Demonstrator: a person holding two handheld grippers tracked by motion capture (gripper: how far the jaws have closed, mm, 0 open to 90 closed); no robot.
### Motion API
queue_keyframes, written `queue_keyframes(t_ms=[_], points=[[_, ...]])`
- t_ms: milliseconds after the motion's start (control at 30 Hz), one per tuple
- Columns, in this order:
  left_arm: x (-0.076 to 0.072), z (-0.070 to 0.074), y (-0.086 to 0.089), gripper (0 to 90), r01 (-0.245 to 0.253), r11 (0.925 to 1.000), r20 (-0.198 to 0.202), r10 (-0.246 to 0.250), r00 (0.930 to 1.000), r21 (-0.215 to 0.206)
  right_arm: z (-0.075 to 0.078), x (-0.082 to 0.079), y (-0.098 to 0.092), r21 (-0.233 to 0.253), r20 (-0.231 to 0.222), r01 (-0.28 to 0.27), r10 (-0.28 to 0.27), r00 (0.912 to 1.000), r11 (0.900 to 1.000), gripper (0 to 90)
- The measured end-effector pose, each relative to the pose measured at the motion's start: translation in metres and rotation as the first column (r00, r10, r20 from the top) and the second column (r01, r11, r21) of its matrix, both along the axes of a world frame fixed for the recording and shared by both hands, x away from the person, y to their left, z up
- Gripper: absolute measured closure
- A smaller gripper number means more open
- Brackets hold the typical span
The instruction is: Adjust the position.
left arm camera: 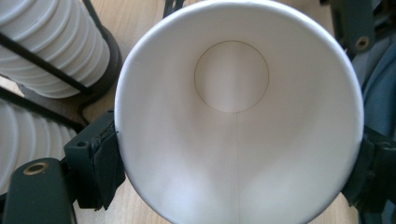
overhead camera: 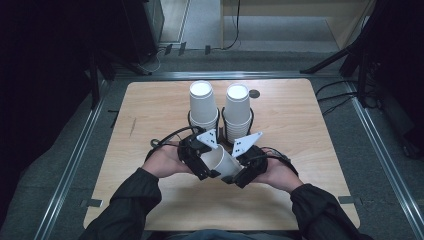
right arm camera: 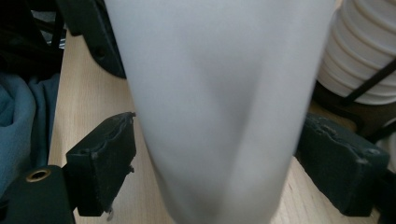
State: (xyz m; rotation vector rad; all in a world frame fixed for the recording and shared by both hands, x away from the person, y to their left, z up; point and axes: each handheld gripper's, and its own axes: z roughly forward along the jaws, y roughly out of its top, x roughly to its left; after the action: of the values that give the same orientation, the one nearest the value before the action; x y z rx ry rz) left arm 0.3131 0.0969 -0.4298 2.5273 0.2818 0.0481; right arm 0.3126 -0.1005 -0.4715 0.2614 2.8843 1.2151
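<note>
A single white paper cup (overhead camera: 220,161) lies on its side above the wooden table (overhead camera: 150,110), held between both grippers at the front middle. My left gripper (overhead camera: 202,162) clamps it near the rim; in the left gripper view I look straight into the cup's open mouth (left arm camera: 233,116), with the pads (left arm camera: 105,163) pressed on either side. My right gripper (overhead camera: 241,172) grips the cup's outer wall (right arm camera: 219,93) from the other side, its fingers (right arm camera: 100,163) snug against it. The cup's base end is hidden between the grippers in the high view.
Two tall stacks of white cups, left (overhead camera: 203,105) and right (overhead camera: 237,107), stand upside down in black wire holders just behind the grippers. A small dark disc (overhead camera: 254,93) lies near the table's far edge. Tripod legs (overhead camera: 332,60) stand on the floor beyond.
</note>
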Motion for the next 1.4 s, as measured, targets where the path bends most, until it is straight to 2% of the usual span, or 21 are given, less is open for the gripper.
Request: queue_keyframes(t_ms=[100, 200, 367, 400, 467, 600, 667, 767, 800, 867, 1067, 1233, 1300, 1400], points=[[-0.004, 0.002, -0.004, 10.9, 0.01, 0.9999, 0.012, -0.01, 0.9999, -0.01, -0.002, -0.003, 0.005, -0.011, 0.004, -0.024, 0.024, 0.9997, 1.0, 16.2], [-0.004, 0.002, -0.005, 10.4, 0.01, 0.9999, 0.012, -0.01, 0.9999, -0.005, -0.002, -0.003, 0.005, -0.017, 0.017, -0.025, 0.025, 0.9996, 1.0, 21.0], [-0.004, 0.002, -0.004, 6.7, 0.003, 0.9998, 0.015, -0.003, 0.9999, -0.019, 0.0, -0.003, 0.004, -0.016, 0.024, -0.017, 0.017, 0.9996, 1.0, 21.1], [-0.004, 0.003, -0.004, 6.7, -0.003, 0.9996, 0.024, 0.003, 0.9997, -0.027, 0.0, -0.003, 0.004, -0.016, 0.024, -0.017, 0.017, 0.9996, 1.0, 21.1], [-0.004, 0.003, -0.003, 1.7, -0.015, 0.9985, 0.017, 0.015, 0.9997, -0.053, 0.003, -0.002, 0.001, 0.0, 0.028, -0.006, 0.006, 0.9996, 1.0, 21.1], [-0.002, 0.004, 0.001, 0.4, -0.032, 0.995, 0.001, 0.032, 0.9995, -0.094, 0.005, 0.0, -0.003, 0.013, 0.035, 0.003, -0.004, 0.9994, 1.0, 21.0], [-0.001, 0.005, 0.005, 0.4, -0.047, 0.991, -0.004, 0.047, 0.9989, -0.126, 0.007, 0.002, -0.008, 0.032, 0.042, 0.009, -0.011, 0.9991, 0.999, 20.9], [-0.001, 0.006, 0.008, 0.4, -0.058, 0.9893, -0.004, 0.058, 0.9983, -0.134, 0.008, 0.002, -0.011, 0.041, 0.044, 0.019, -0.021, 0.9988, 0.999, 20.9], [-0.001, 0.007, 0.009, 0.4, -0.061, 0.9878, 0.008, 0.063, 0.998, -0.144, 0.009, 0.003, -0.014, 0.044, 0.047, 0.026, -0.028, 0.9985, 0.999, 20.8], [-0.001, 0.007, 0.011, 0.4, -0.064, 0.9867, 0.002, 0.065, 0.9979, -0.149, 0.011, 0.003, -0.017, 0.052, 0.053, 0.038, -0.04, 0.9978, 0.998, 20.8], [0.003, 0.006, 0.02, 0.5, -0.09, 0.9745, -0.017, 0.089, 0.9959, -0.205, 0.018, 0.006, -0.028, 0.081, 0.054, 0.061, -0.065, 0.9964, 0.995, 20.8], [0.001, 0.006, 0.026, 1.3, -0.117, 0.9597, -0.013, 0.118, 0.993, -0.255, 0.021, 0.007, -0.036, 0.08, 0.059, 0.065, -0.069, 0.9958, 0.995, 20.7], [0.001, 0.005, 0.027, 1.3, -0.12, 0.9582, -0.01, 0.121, 0.9926, -0.26, 0.022, 0.007, -0.038, 0.084, 0.058, 0.068, -0.073, 0.9956, 0.994, 20.6], [0.001, 0.003, 0.03, 1.3, -0.127, 0.9537, -0.026, 0.124, 0.9919, -0.273, 0.023, 0.008, -0.039, 0.086, 0.06, 0.071, -0.076, 0.9952, 0.994, 20.6]])
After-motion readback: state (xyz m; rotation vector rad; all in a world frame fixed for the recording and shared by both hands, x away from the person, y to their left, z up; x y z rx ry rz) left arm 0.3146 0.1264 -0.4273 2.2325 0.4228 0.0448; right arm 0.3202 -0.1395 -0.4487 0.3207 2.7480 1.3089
